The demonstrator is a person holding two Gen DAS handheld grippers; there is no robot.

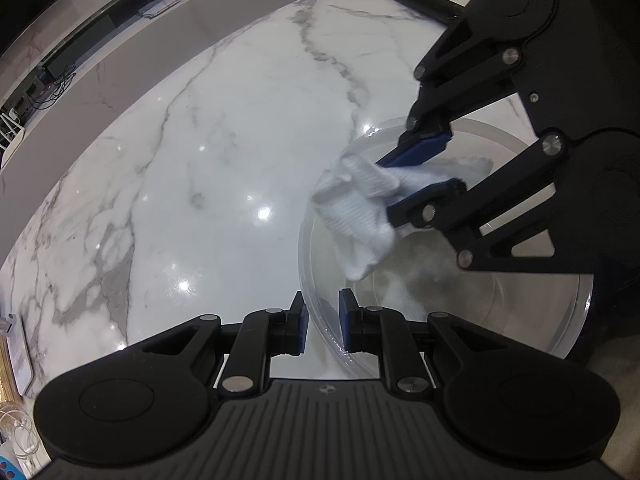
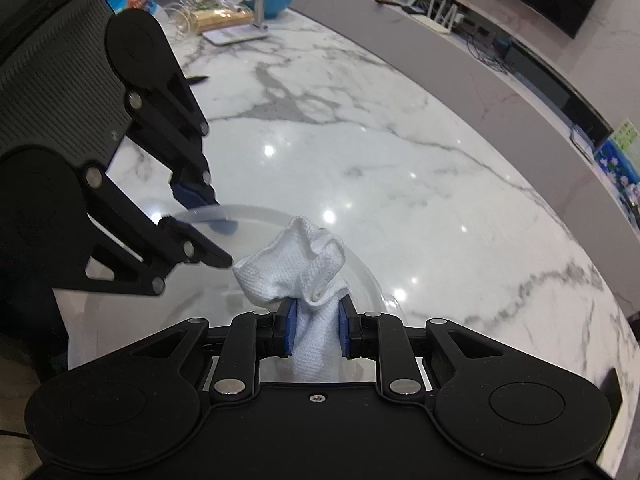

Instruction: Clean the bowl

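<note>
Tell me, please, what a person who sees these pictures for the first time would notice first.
Most striking is the crumpled white cloth, pinched in the right gripper just over the clear bowl. Next comes the left gripper, its jaws closed on the bowl's near rim. Everything stands on a glossy white marble counter with grey veins.

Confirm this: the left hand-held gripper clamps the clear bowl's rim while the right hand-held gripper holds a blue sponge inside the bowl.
Wrong on one point: the right hand-held gripper holds a white cloth, not a blue sponge, as the right wrist view shows. The left hand-held gripper does clamp the clear bowl's rim.
</note>
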